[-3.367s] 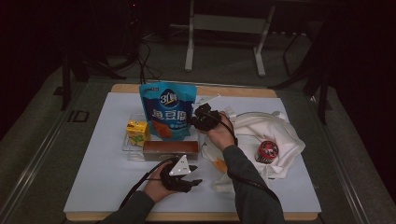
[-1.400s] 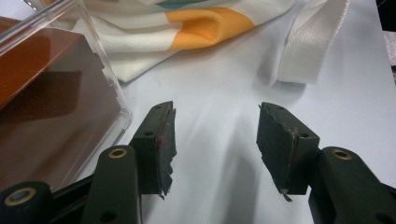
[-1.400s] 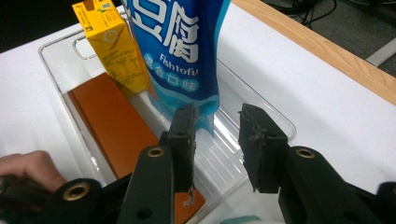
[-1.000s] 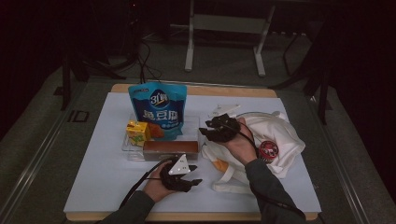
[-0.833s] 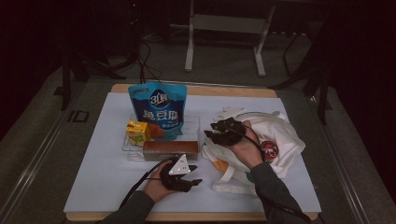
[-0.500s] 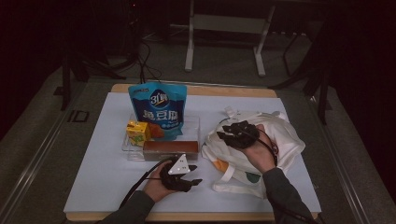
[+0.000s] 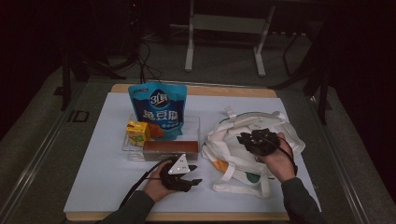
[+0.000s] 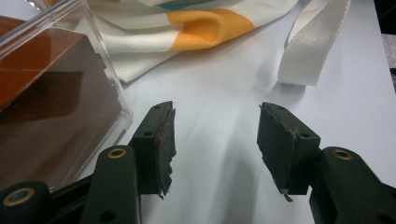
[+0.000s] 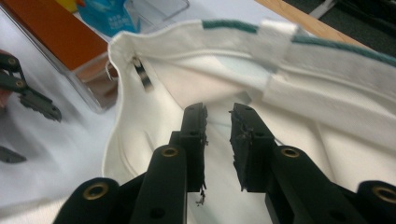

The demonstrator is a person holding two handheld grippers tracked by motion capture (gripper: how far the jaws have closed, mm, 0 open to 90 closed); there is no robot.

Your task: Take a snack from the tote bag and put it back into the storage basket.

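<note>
Step in hand, as I read it: packing groceries from the tray point(image 7: 203, 122) into the tote point(image 7: 233, 154); the right gripper point(image 7: 256, 140) is at the bag, the left gripper point(image 7: 189, 175) waits on the table point(image 7: 93, 177).

How to do it well, my judgement:
- Keep the bag mouth open. The rim point(image 9: 154, 35) stands up on the side toward the tray; a pinch on that edge would hold it while goods go in.
- Bring the next item over that raised edge, not across the loose strap point(image 8: 317, 44).
- The standing pouch point(image 7: 158, 111) is tall and soft; grip it low or it folds.
- The brown box point(image 7: 170, 148) sits at the tray's near wall, just beside the left gripper, so it seems the easy next pick.

Right gripper: over the tote, jaws pointing into its mouth. Jaws a narrow gap apart, nothing between them; white lining shows through the gap. I cannot tell whether the tips touch the cloth.

Left gripper: low on the table, jaws wide apart, empty. The left jaw is close to the clear tray wall point(image 8: 100, 70); touching or not, cannot tell. Tote corner and strap lie ahead, apart from the jaws.

The yellow carton point(image 7: 138, 132) stands in the tray left of the pouch.
</note>
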